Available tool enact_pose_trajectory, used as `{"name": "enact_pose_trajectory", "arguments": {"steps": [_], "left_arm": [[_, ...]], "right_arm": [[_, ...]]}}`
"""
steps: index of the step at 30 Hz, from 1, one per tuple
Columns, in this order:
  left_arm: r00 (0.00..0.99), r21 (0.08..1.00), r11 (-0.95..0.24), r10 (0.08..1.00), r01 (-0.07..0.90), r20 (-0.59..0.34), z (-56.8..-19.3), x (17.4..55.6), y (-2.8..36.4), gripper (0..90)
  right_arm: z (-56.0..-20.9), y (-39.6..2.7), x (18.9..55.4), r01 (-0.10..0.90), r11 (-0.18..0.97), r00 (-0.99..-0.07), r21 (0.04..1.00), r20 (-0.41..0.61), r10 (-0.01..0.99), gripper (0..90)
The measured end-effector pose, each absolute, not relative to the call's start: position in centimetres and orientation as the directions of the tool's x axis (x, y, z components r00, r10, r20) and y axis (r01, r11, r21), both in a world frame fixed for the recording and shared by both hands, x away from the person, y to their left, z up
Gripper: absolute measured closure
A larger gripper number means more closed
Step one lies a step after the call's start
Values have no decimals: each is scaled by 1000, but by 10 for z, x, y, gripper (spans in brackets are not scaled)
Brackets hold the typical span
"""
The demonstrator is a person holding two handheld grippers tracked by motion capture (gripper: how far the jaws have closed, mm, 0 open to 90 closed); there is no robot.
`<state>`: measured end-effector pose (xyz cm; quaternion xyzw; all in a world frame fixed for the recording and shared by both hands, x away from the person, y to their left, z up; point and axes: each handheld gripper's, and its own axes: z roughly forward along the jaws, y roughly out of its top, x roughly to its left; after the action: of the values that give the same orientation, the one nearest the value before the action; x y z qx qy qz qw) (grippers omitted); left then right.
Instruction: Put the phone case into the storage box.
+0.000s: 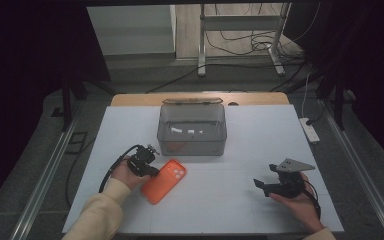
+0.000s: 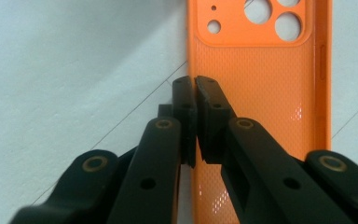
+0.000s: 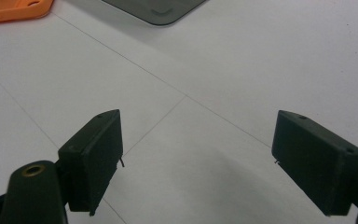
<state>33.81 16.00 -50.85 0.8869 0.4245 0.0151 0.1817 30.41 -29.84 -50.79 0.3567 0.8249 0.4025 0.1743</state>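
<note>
Orange phone case (image 1: 164, 181) lies flat on the white surface (image 1: 260, 150), left of centre in the lower half of the high view, camera cut-outs toward the upper right. My left gripper (image 1: 147, 167) sits at the case's upper-left edge, held in the left hand (image 1: 125, 172) with a cream sleeve (image 1: 100, 215) behind it. In the left gripper view its fingers (image 2: 185, 107) are together, pinched on the left rim of the case: one finger lies outside the rim over the white surface, the other over the orange textured back, with only a thin slit between them.

Grey translucent box (image 1: 192, 130) stands above the case near the centre of the high view, lid open at its far side; box and case are near each other but apart.

My right gripper (image 1: 261, 185) rests at lower right of the high view, well apart from the case. In the right gripper view its fingers (image 3: 93, 154) stand wide apart over bare white surface, nothing between them.
</note>
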Motion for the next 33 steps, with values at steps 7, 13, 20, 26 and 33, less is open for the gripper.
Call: {"name": "enact_pose_trajectory", "arguments": {"steps": [7,13,20,26,33], "left_arm": [[639,325,-579,760,748,-119,-508,339,158,877],[637,319,-580,763,750,-111,-508,339,156,874],[637,303,-586,764,751,-101,-507,339,154,873],[637,301,-590,766,749,-86,-506,339,153,881],[642,322,-589,762,742,-84,-507,336,155,885]], "right_arm": [[-508,-299,304,447,422,-685,789,-1,729,164],[-508,-298,304,447,423,-684,788,-4,730,164],[-508,-298,304,447,423,-684,788,-3,730,164],[-508,-298,304,445,422,-686,790,-3,728,165],[-508,-298,304,445,421,-684,791,-3,729,165]]}}
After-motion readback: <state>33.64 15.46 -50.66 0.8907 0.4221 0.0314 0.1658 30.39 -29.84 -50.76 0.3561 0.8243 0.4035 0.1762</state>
